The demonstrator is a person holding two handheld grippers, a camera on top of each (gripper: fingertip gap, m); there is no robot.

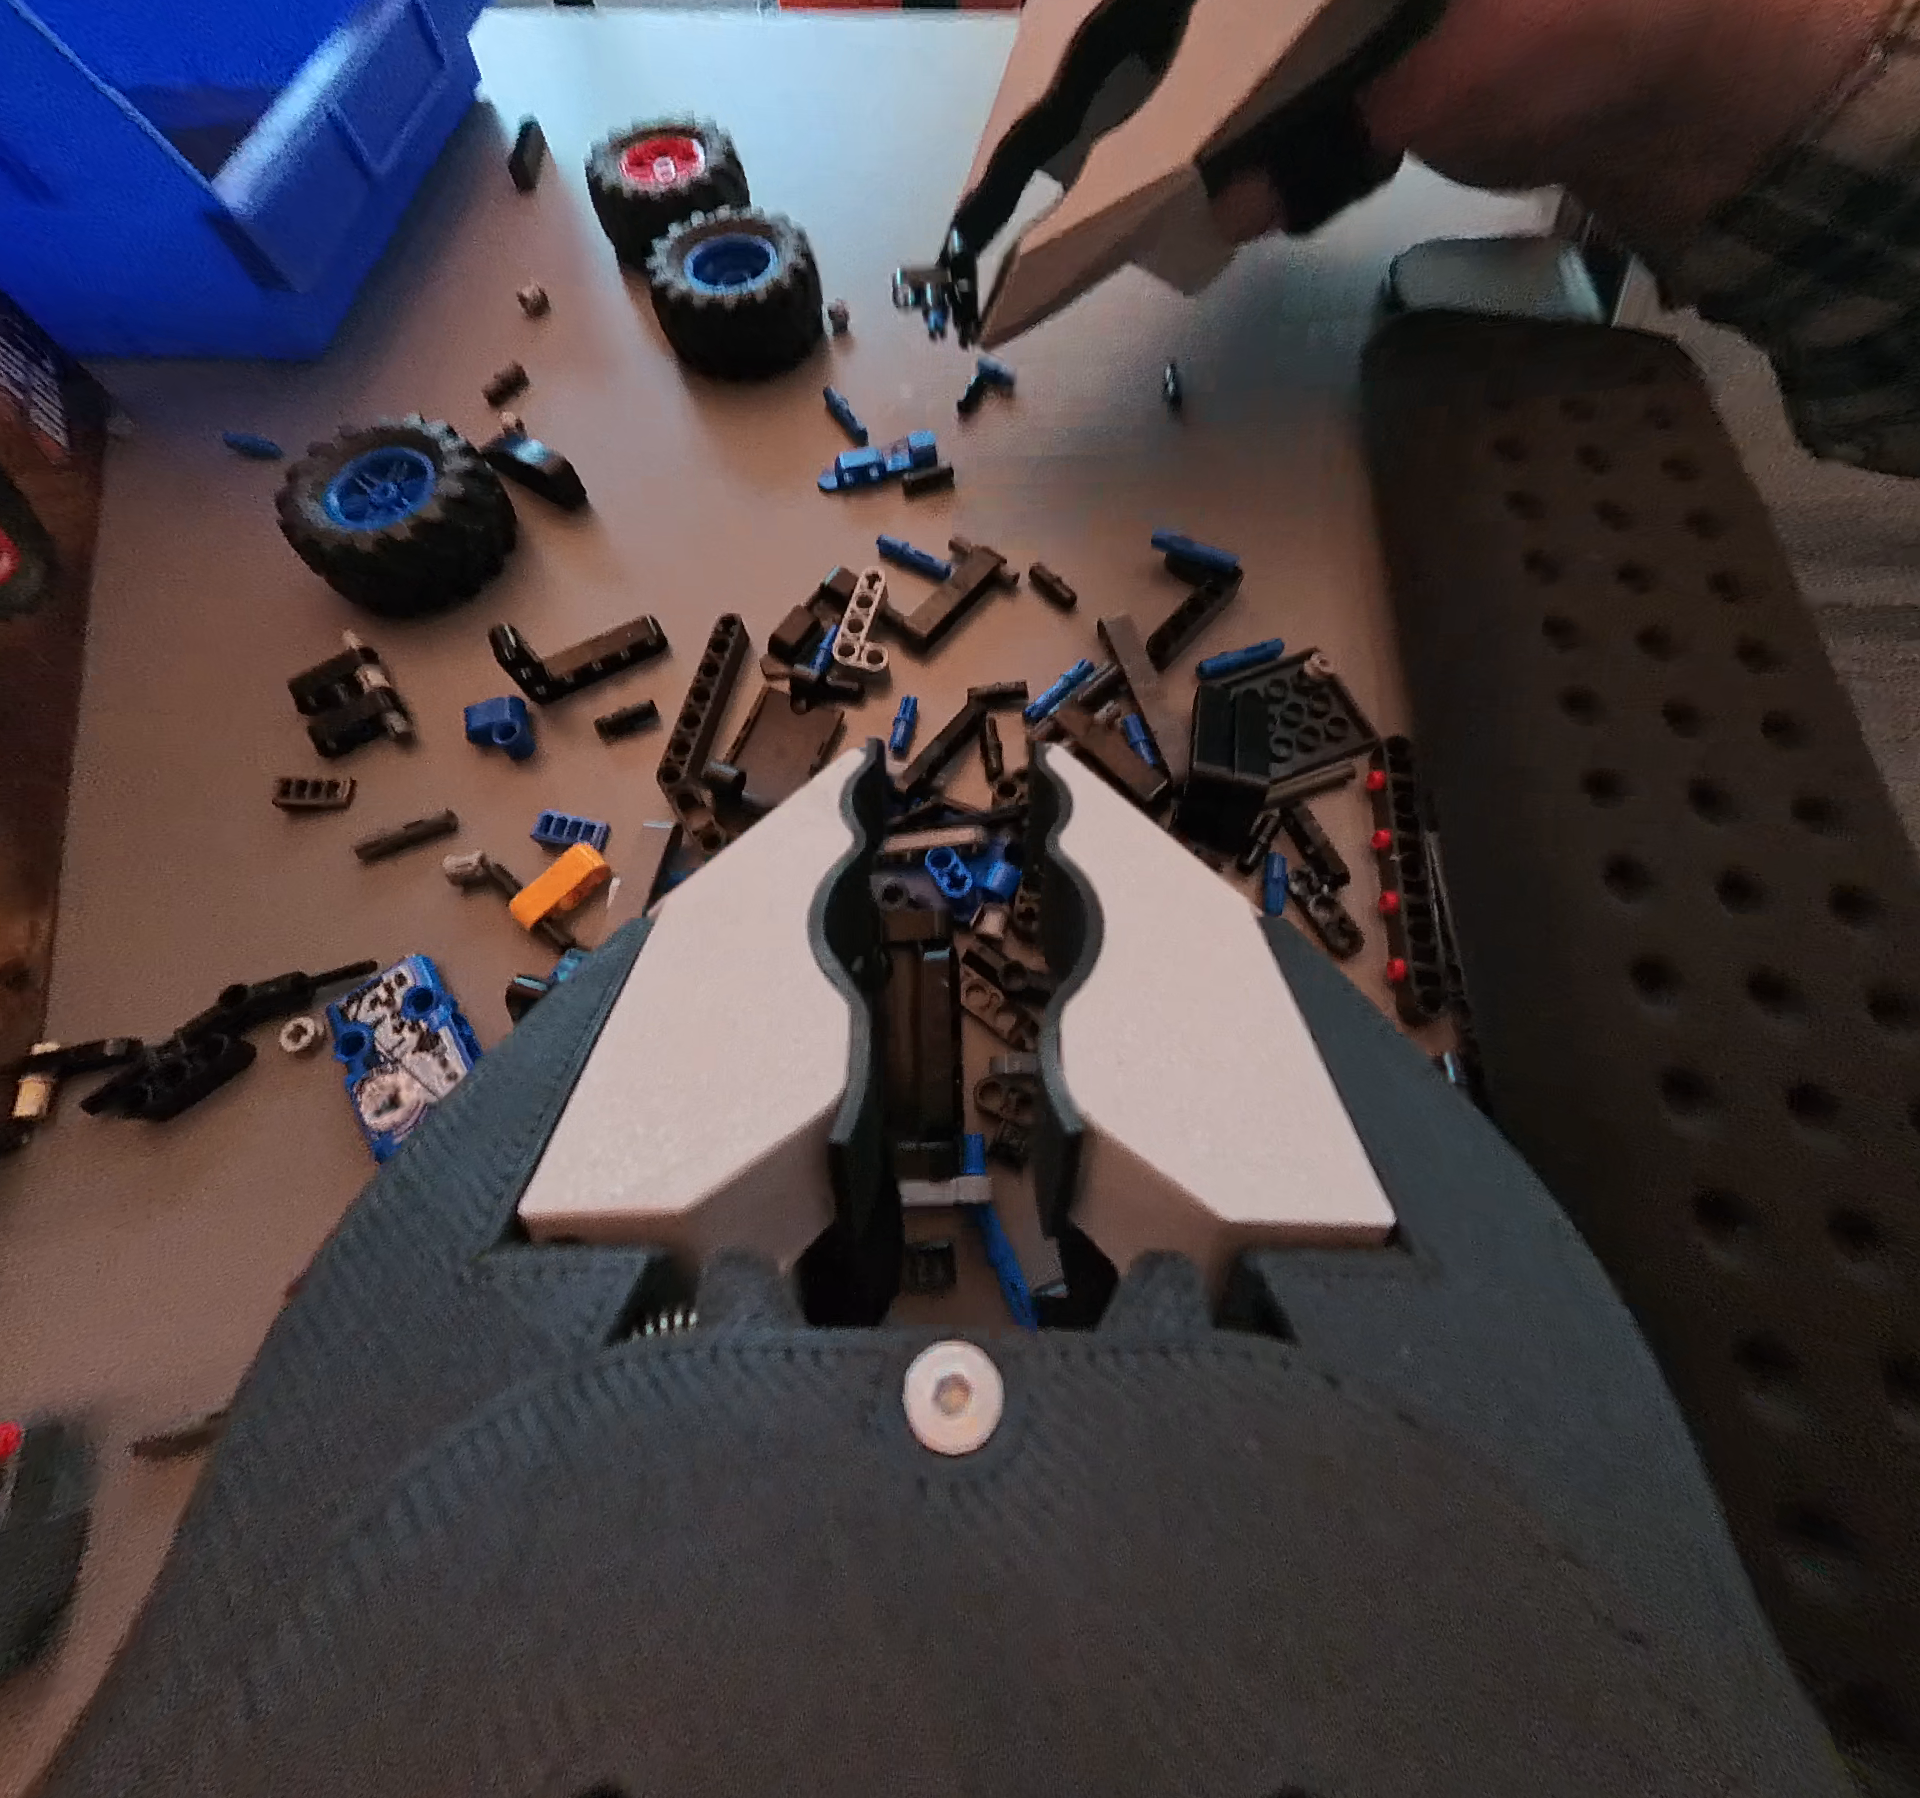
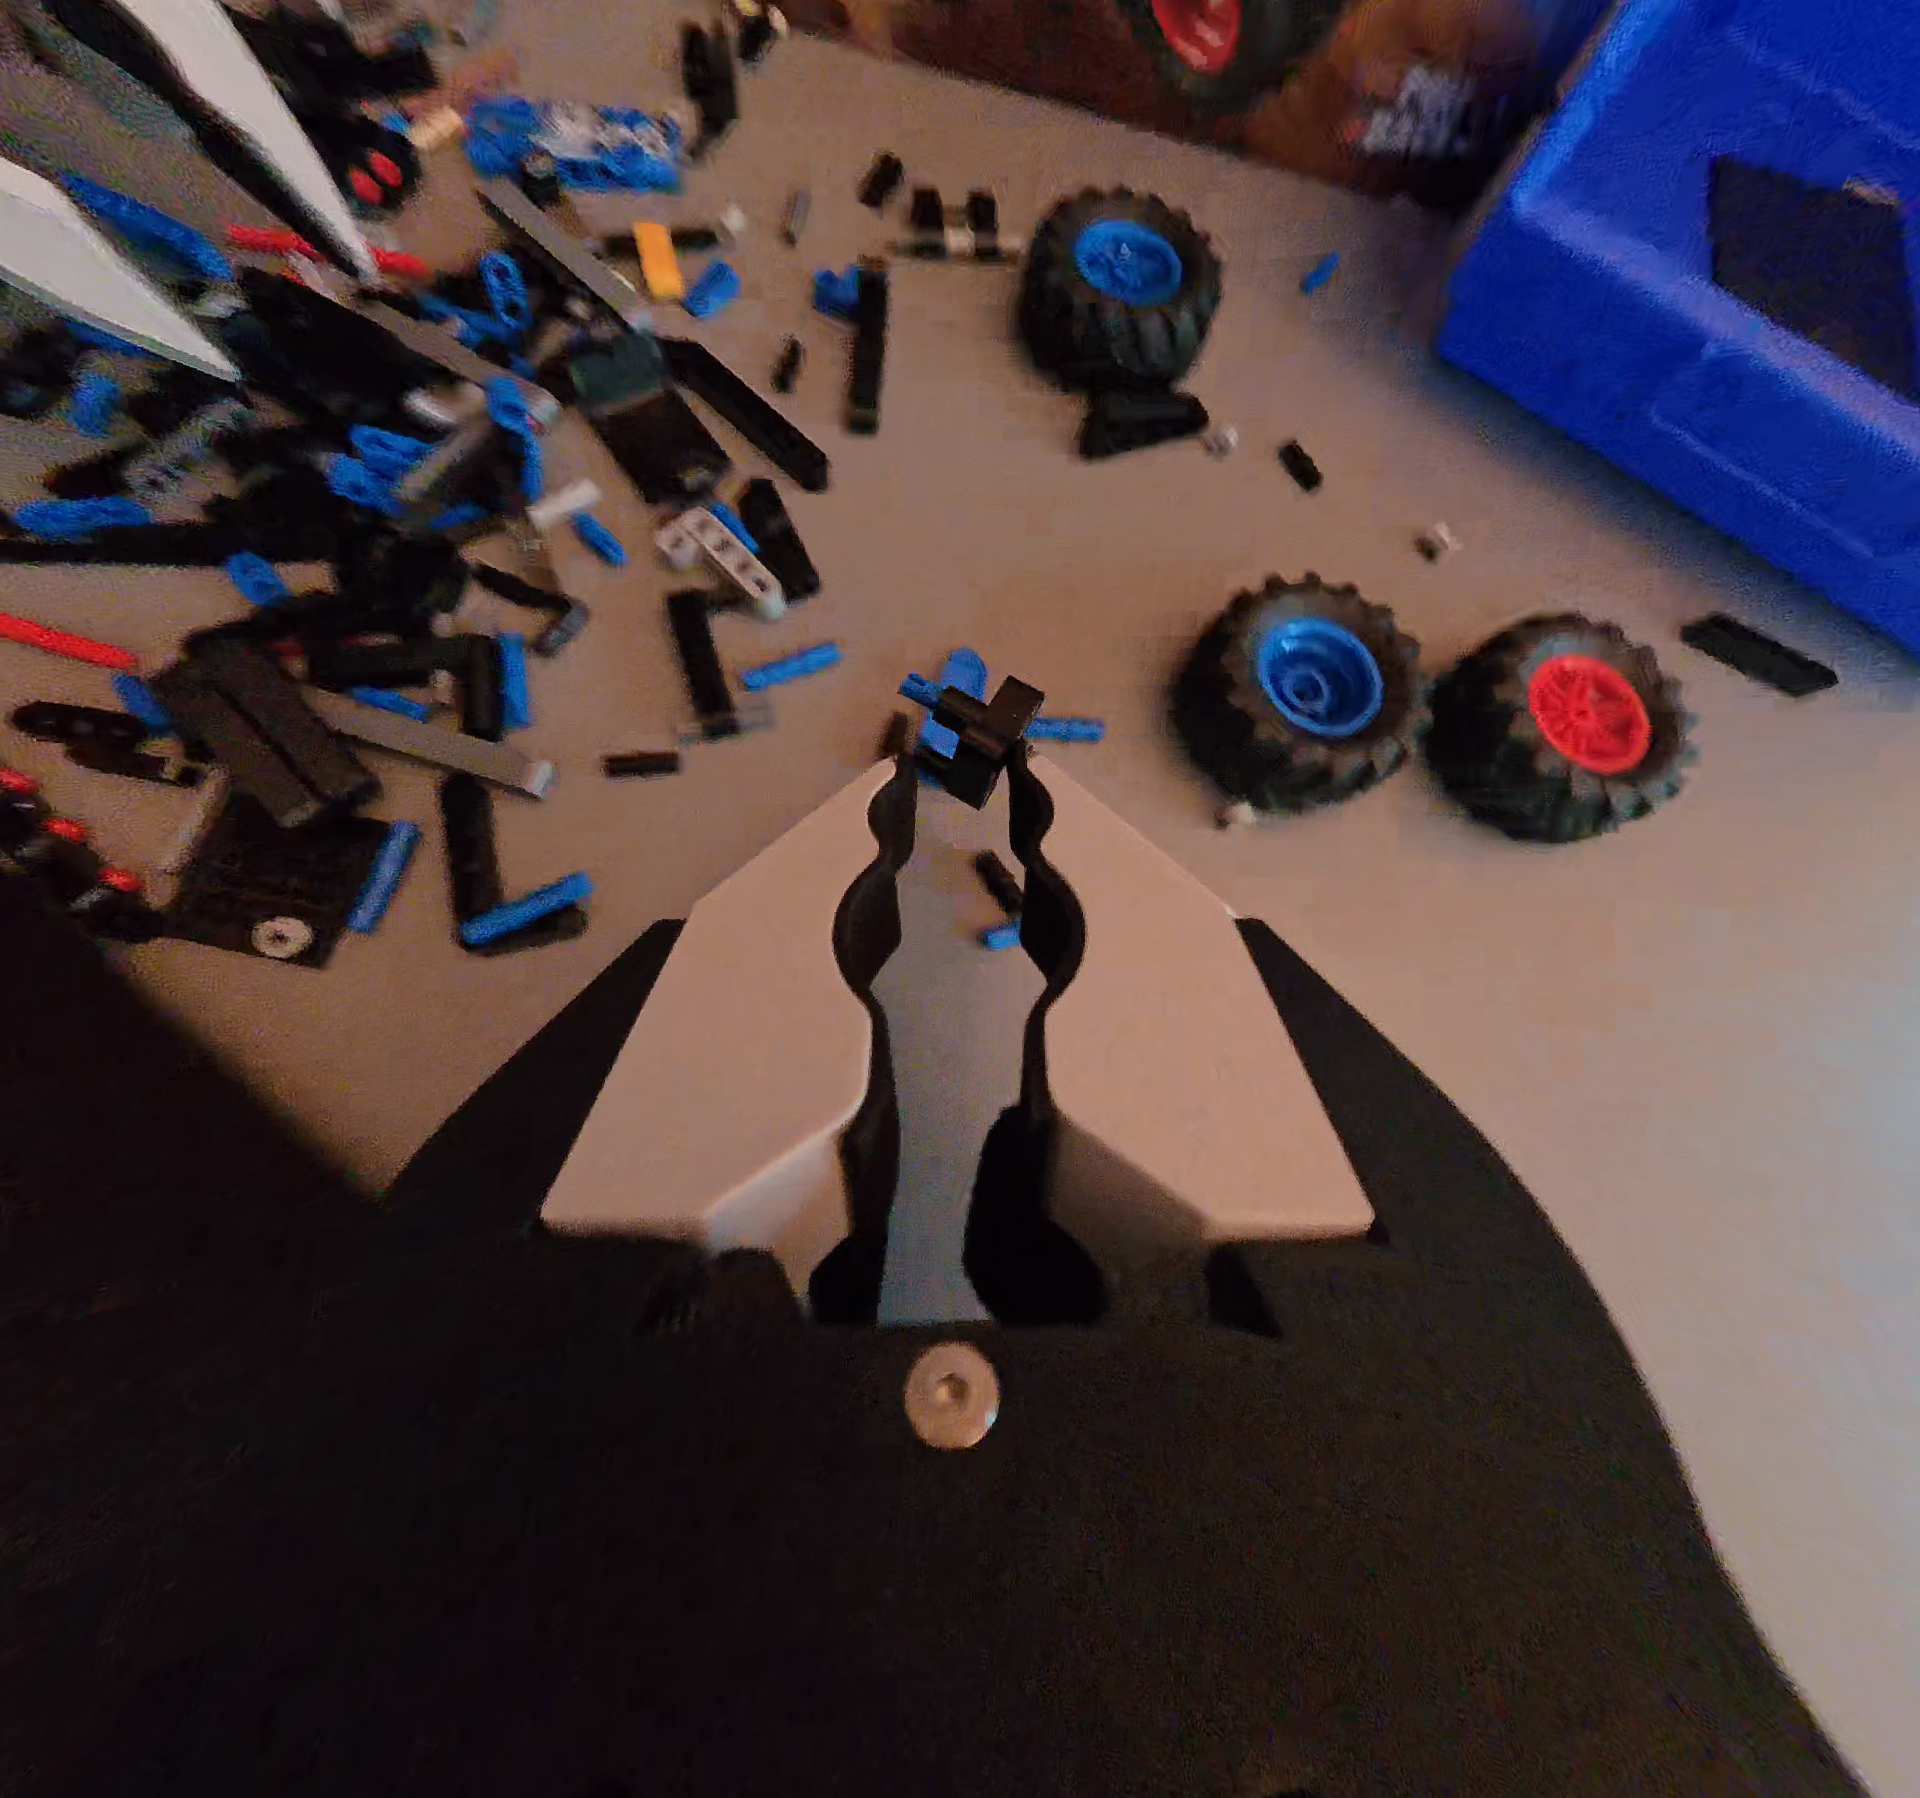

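My left gripper (image 1: 956, 772) is open and hovers low over a heap of black and blue building-toy parts (image 1: 1039, 709); nothing is held between its fingers. It also shows at the upper left of the right wrist view (image 2: 301, 325), over the same heap (image 2: 416, 460). My right gripper (image 2: 964, 766) is shut on a small black connector piece (image 2: 982, 730) with a blue pin, held just above the tan table. In the left wrist view the right gripper (image 1: 971, 320) is at the upper right, held by a person's hand, with the black piece (image 1: 930, 288) at its tips.
Three knobby wheels stand on the table (image 1: 260, 1281): two with blue hubs (image 2: 1122, 283) (image 2: 1304, 688) and one with a red hub (image 2: 1569, 720). A blue bin (image 1: 208, 86) sits at the far left corner. A black perforated pad (image 1: 1662, 813) borders the right. An orange piece (image 1: 561, 881) lies left of the heap. About 15 centimeters separates my left fingertips from my right.
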